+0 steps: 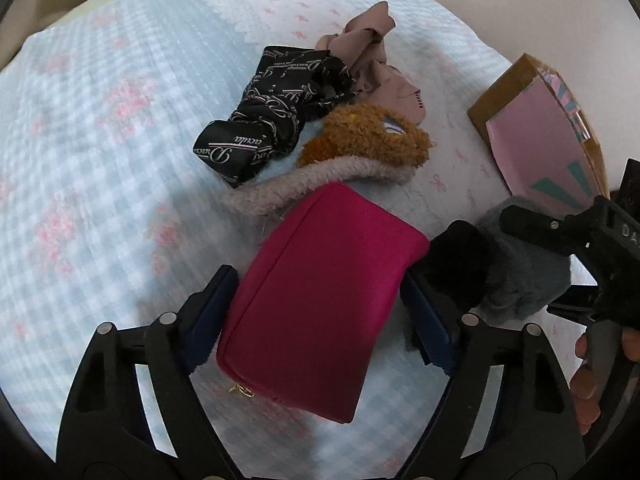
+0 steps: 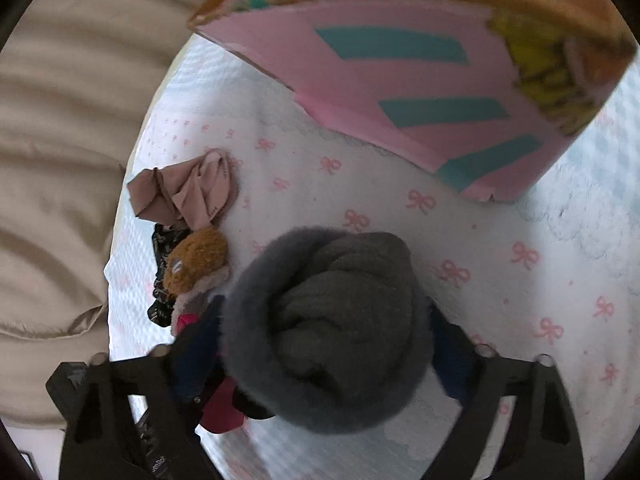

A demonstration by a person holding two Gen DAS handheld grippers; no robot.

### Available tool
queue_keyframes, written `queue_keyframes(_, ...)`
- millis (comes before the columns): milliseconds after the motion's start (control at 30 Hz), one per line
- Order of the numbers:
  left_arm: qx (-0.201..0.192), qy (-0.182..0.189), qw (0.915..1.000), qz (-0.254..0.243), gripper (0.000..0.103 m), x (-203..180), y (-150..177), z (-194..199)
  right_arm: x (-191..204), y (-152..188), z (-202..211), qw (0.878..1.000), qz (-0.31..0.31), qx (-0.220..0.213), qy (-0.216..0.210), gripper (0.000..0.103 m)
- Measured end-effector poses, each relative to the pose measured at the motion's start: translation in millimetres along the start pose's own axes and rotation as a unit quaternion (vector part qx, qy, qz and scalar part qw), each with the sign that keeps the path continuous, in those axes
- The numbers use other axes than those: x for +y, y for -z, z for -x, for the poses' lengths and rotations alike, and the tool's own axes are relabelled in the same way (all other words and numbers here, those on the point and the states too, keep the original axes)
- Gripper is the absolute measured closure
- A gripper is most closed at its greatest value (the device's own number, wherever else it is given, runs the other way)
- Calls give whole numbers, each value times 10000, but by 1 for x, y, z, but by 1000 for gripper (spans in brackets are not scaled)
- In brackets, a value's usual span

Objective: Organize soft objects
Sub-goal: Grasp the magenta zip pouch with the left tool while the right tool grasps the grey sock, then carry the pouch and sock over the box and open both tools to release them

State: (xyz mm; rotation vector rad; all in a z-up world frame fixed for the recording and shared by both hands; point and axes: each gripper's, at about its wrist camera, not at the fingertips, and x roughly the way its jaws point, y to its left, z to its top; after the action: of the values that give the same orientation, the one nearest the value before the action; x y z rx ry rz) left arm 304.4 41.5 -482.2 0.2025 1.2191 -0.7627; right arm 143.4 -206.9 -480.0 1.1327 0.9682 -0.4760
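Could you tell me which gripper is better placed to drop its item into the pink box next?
Right: the right gripper grips the grey fuzzy roll directly before the pink box; the left gripper, with the magenta pouch, sits farther away.

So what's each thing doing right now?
Left gripper: shut on the magenta pouch.
Magenta pouch: zipped shut, held between the pads.
Right gripper: shut on the grey fuzzy bundle.
Grey fuzzy bundle: rolled up, held.
Black scarf: crumpled, lying on the bed.
Beige cloth: crumpled, lying.
Brown plush: lying on the bed.
Pink box: open on top.
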Motion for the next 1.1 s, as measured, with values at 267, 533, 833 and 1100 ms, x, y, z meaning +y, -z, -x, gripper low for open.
queue_keyframes(267,66,-97,9999,10,48,1,4,7,0,0,7,9998,48,-169,37,43)
queue_keyframes(533,-35,-214,9997,138,58,-1,9,24,0,5,23,9996,177,-205,19,46)
queue_keyframes(833,-382,-282,9977,474,59,-16,15,73,14,11,64,9978,580,-311,-57,46)
queue_keyframes(1100,-836,-534,9917,822,59,-46,19,157,53,6,136,9889,1384,-472,-262,46)
